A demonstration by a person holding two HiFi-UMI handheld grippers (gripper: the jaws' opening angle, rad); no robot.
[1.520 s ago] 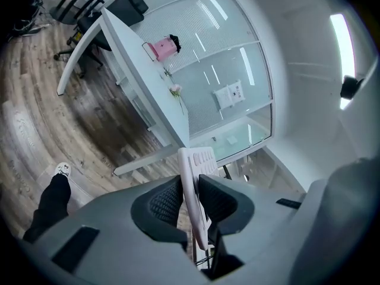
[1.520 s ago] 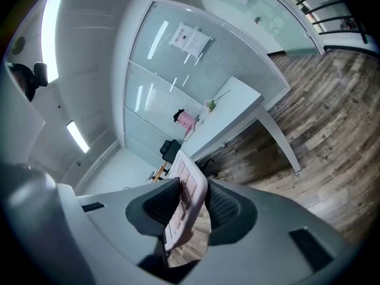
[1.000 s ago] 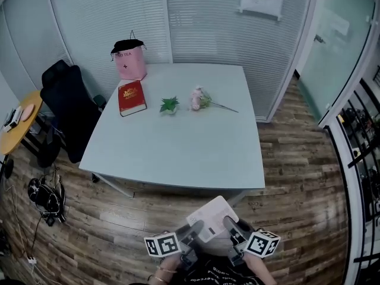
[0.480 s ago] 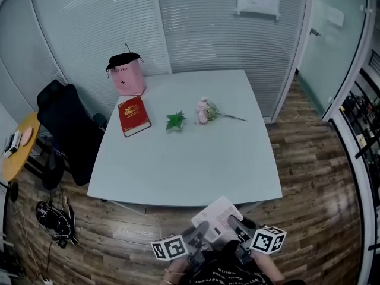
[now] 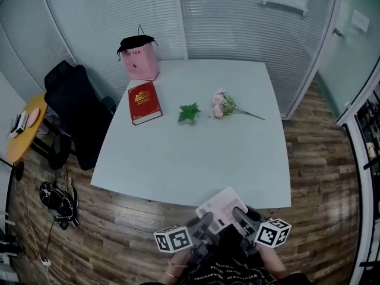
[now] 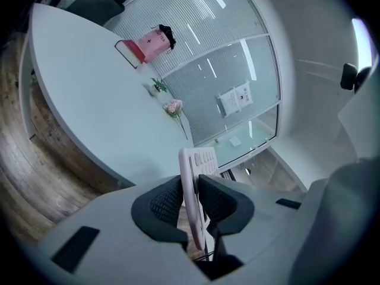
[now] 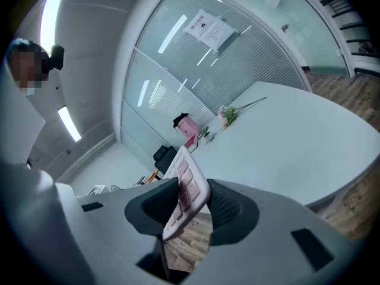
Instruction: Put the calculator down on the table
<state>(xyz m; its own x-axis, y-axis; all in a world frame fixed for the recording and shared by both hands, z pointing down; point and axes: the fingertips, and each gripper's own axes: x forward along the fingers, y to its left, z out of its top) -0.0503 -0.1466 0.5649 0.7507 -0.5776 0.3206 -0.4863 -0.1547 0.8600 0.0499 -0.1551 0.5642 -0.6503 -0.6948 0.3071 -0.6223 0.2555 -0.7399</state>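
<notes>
Over the near edge of the bench (image 5: 190, 153), the calculator (image 5: 221, 209) is held off the surface by both tools. The left hand-held gripper (image 5: 203, 223) pinches its thin edge, jaws nearly together. The right hand-held gripper (image 5: 240, 215) grips it tilted between somewhat wider jaws. Farther across the bench lie a red book (image 5: 144, 102), a green leaf sprig (image 5: 189, 113) and a pink flower stem (image 5: 224, 104). A pink bag (image 5: 140, 58) stands at the far edge.

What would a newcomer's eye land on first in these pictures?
The pale calculator, gripped by both the left gripper and the right gripper at the near edge of the white table, not yet set down. Next comes the colour on the table's far side: a pink bag, a red book and pink flowers.
</notes>
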